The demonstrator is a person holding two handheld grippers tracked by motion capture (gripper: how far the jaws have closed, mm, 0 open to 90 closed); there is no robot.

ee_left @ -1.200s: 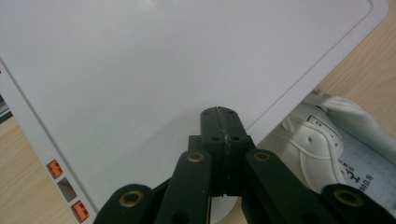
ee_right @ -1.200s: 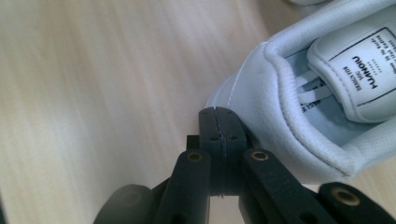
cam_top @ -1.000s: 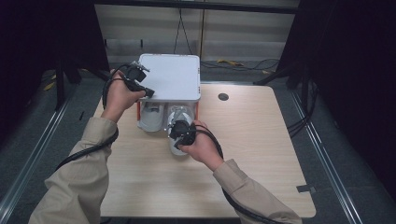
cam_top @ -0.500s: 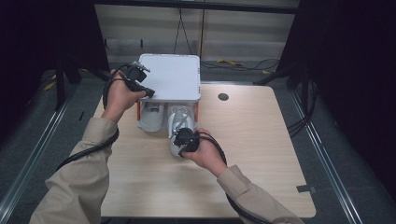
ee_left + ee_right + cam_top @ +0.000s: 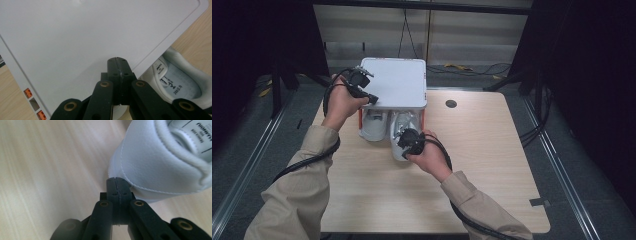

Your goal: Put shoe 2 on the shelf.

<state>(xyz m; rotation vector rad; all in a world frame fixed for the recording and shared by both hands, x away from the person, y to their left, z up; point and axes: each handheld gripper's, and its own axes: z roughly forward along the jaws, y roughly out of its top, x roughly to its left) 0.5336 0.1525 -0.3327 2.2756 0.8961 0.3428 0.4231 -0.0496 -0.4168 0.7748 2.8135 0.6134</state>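
A light wood-grain table occupies the centre of the high view, with dark floor, rails and cables around it. At the upper middle of that view a white box lid stands raised over an orange-edged shoe box, with two white shoes beneath it. The left shoe lies under the lid's near edge; the right shoe projects toward the frame's centre, heel outermost. The left hand-held gripper sits at the lid's left near corner; in the left gripper view its jaws are fully closed, tips against the lid's underside surface, with nothing between them. The right hand-held gripper is at the heel of the right shoe; in the right gripper view its jaws are likewise pressed together and empty, tips just beside the white heel, contact uncertain. The insole print is visible at that view's upper right.
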